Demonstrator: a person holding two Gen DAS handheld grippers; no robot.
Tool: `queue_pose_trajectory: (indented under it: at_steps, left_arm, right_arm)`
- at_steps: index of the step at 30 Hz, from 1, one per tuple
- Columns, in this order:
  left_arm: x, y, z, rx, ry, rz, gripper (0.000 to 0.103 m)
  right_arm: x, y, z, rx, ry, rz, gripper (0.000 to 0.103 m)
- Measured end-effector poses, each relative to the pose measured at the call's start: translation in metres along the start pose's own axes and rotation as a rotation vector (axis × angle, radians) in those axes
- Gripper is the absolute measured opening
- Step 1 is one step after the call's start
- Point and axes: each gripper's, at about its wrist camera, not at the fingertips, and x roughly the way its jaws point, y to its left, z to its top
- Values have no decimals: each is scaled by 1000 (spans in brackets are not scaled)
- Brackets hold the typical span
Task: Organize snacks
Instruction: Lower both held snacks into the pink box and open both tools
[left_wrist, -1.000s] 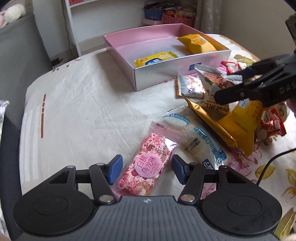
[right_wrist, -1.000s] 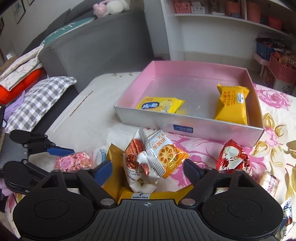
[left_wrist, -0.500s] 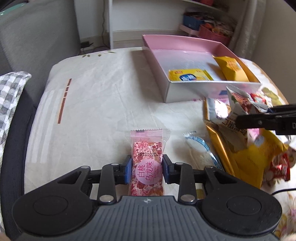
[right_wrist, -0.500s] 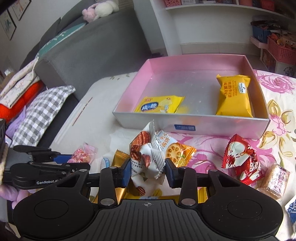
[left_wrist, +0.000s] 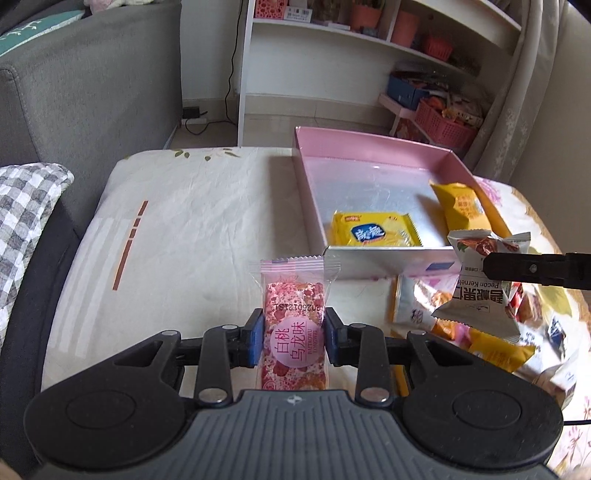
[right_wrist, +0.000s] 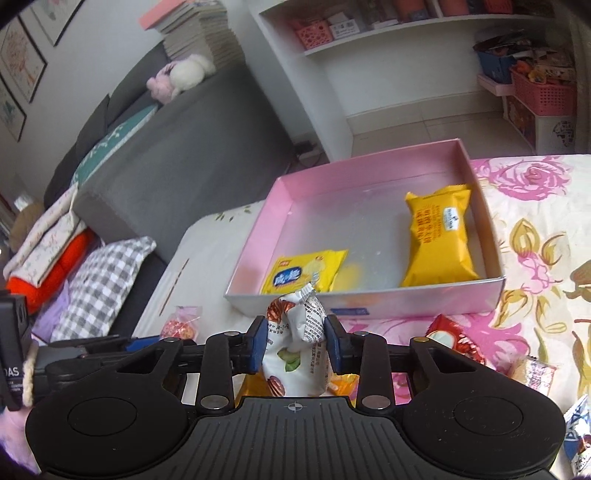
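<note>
Claws: left grips pink snack | right closing on pecan packet | box ahead

A grey sofa stands along the left, its back topped by a stack of books and a pale plush toy. A teal cushion leans on it, with a checked pillow and folded orange and cream blankets lower down. Framed pictures hang on the white wall. A white shelf unit holds pots and pink baskets. The floor is pale tile. A black cable runs down to a power strip. A light curtain hangs at the right. Daylight is soft.
</note>
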Motion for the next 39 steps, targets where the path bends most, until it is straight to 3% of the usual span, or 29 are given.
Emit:
queue_pose_trajectory:
  at_steps: [11,20,28,39]
  left_arm:
    - [-8,-28,19,-58,-85,-40,30]
    - [13,-64,37,-29,-115,-35,30]
    - [46,-81,71,-2,-171,-28,30]
    - [84,-85,81,-7,-197,55,30]
  right_arm:
    - [-20,-30,22,131,-111,9,32]
    - [-13,-62,28,239,-207,-14,32]
    - [2,-70,25,241,-224,-36,32]
    - [11,-81,24,269,-215,-13,33]
